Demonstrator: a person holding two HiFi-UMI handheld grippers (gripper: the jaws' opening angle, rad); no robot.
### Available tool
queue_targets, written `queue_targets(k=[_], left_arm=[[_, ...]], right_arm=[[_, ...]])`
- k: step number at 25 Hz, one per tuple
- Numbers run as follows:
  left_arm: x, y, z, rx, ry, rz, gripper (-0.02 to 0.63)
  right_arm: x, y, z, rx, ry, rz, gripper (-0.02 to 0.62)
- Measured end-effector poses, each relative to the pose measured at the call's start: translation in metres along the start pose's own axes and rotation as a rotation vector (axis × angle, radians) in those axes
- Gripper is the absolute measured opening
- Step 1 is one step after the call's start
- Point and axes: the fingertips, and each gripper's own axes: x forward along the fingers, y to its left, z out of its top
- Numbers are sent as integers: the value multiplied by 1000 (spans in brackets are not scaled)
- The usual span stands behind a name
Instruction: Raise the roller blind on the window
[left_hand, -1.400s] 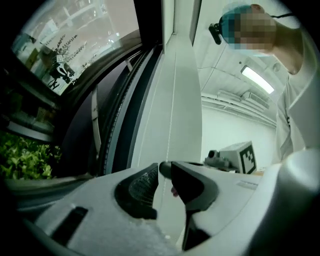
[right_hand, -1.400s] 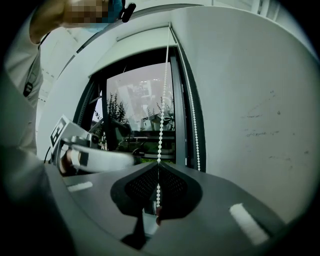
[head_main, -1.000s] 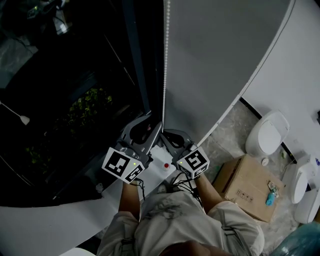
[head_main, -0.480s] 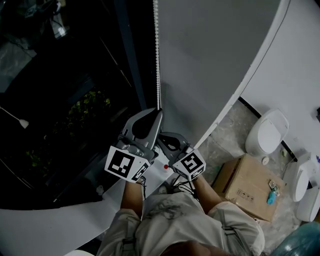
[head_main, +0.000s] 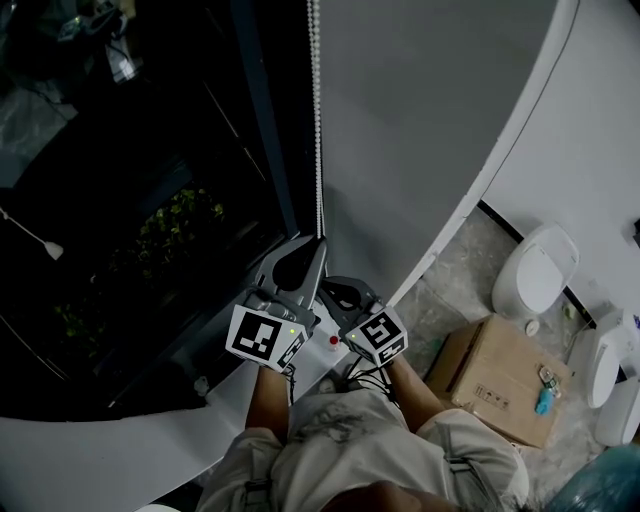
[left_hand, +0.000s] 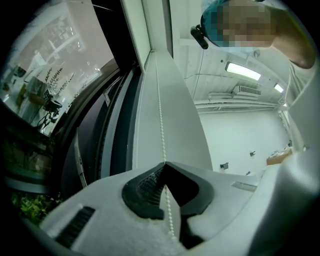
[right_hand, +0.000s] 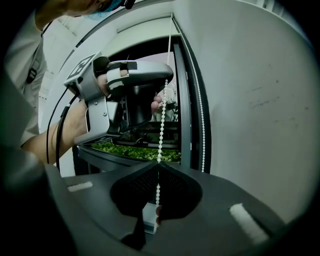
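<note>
**White beaded pull chain (head_main: 317, 120) pinched twice**

Your left gripper (left_hand: 164, 164) has just closed its jaws onto the chain, higher up than your right gripper (right_hand: 158, 164), whose jaws are also clenched on it. The chain hangs along the edge of the grey fabric roller blind (head_main: 430, 130), beside the dark window glass (head_main: 130, 200).

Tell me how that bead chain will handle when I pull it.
Likely floppy and light: the chain is a thin string of small beads. Unlikely to slip: left gripper and right gripper are shut on it, and beads should catch.
</note>
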Motion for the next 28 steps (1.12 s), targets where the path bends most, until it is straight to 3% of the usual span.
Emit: queue_targets(k=[28], left_arm=[[-17,3,-137,-159,234,44,11]], right_arm=[[7,-3,-135,97,265,-21,11]])
